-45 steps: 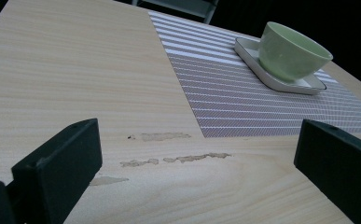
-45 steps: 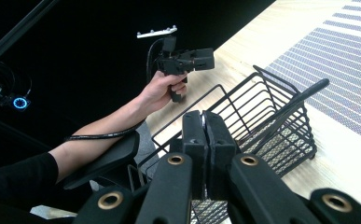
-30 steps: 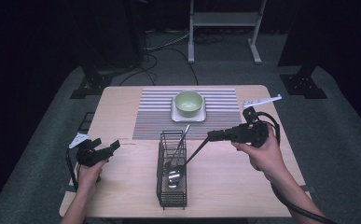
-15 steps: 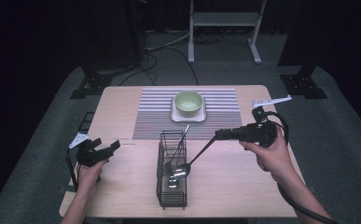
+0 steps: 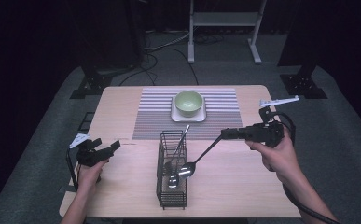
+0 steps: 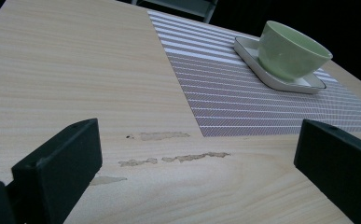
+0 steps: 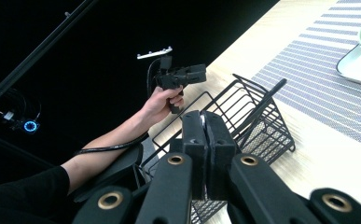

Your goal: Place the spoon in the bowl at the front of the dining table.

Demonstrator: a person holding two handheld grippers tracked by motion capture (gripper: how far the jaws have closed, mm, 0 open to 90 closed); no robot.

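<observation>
Spoon [image 5: 194, 163] hangs tilted, bowl just beside the black wire basket [image 5: 172, 198] near the table's [image 5: 122, 107] front edge, handle running up into the right gripper [image 5: 227, 134]. Its jaws pinch the handle's end. A second spoon [image 5: 177, 154] stands inside the basket. Left gripper [image 5: 115, 145] sits apart at the left, jaws spread, empty. Green bowl [image 5: 188, 102] on a white plate [image 5: 188, 116], on the striped mat [image 5: 220, 109] behind.
</observation>
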